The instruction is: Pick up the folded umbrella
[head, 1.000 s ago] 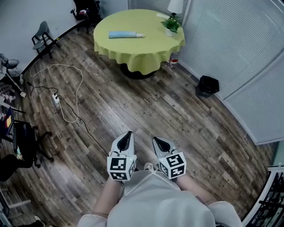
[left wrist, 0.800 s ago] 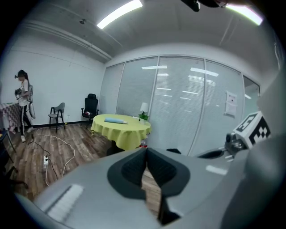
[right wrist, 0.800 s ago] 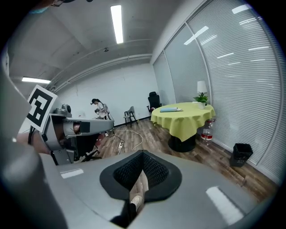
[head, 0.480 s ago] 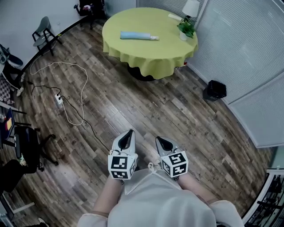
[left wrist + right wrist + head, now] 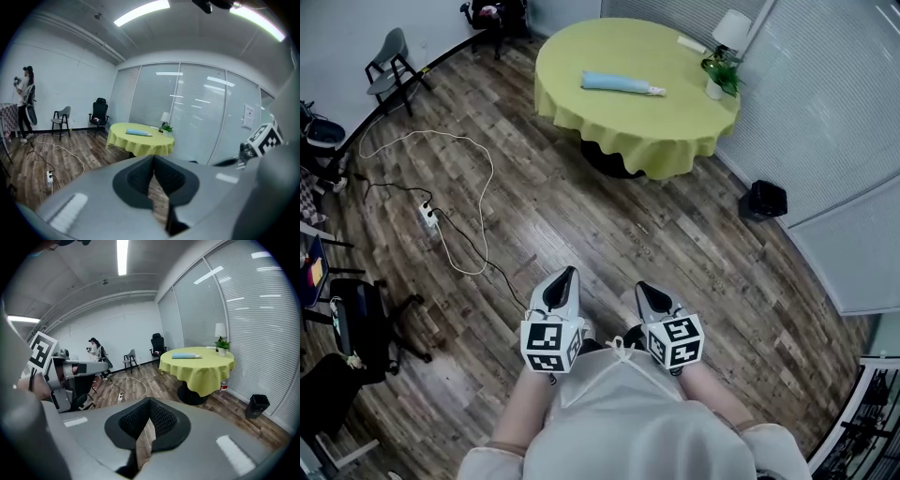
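Note:
A folded light-blue umbrella (image 5: 621,83) lies on a round table with a yellow-green cloth (image 5: 666,136) far ahead across the wooden floor; it also shows as a small umbrella (image 5: 138,132) in the left gripper view and as an umbrella (image 5: 186,356) in the right gripper view. My left gripper (image 5: 568,275) and right gripper (image 5: 642,289) are held side by side close to my body, well short of the table. Both have their jaws shut with nothing between them.
A potted plant (image 5: 721,77) and a white lamp (image 5: 730,30) stand at the table's far edge. A white cable and power strip (image 5: 429,217) lie on the floor to the left. A black bin (image 5: 766,200) sits by the blinds. Chairs (image 5: 389,59) line the left wall; a person (image 5: 24,107) stands far left.
The table and umbrella have shifted right and slightly closer in the head view as I walk toward them. Both grippers stay shut and keep their place in front of my body.

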### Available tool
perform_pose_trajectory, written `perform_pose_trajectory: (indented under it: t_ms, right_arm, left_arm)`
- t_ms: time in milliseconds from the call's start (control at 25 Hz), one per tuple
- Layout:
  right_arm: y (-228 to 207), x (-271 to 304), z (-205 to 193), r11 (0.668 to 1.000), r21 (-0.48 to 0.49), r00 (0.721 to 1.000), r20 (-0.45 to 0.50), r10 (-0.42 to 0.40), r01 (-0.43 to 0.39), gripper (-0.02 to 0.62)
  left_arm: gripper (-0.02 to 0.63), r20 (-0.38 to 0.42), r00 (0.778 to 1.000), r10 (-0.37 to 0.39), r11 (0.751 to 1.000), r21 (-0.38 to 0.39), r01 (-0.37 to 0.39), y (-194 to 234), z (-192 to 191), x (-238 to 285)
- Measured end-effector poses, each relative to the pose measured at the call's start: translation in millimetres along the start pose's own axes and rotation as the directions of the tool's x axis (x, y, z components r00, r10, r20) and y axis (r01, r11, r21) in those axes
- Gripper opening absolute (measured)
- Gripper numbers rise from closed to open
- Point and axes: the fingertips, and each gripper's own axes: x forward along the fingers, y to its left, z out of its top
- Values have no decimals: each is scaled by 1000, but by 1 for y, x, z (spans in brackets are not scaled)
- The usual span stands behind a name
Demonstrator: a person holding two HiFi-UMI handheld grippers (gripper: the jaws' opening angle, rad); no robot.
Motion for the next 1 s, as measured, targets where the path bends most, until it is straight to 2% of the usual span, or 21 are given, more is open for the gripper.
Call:
perform_pose_trajectory:
  t_ms: [280, 520, 720, 880, 1000]
  right_arm:
    - [-12, 48, 24, 1000, 2, 1000, -20, -23, 23, 0]
    - [-48, 106, 63, 1000, -2, 1000, -11, 23, -24, 0]
    - [-89, 160, 126, 997, -33, 997, 28, 76, -75, 0]
    - [-140, 195, 176, 993, -53, 993, 43, 106, -104, 0]
    - [-181, 217, 204, 989, -65, 990, 53, 134, -130, 0]
  left_arm:
    - [6, -17, 999, 34, 999, -37, -34, 46, 4, 31]
    - [6, -12, 996, 92, 995, -41, -93, 69, 28, 86]
    - [6, 7, 994, 111, 988, -108, -110, 85, 68, 153]
    - [6, 33, 984, 176, 981, -92, -173, 94, 109, 214]
    - [6, 54, 975, 216, 970, -122, -209, 96, 132, 258]
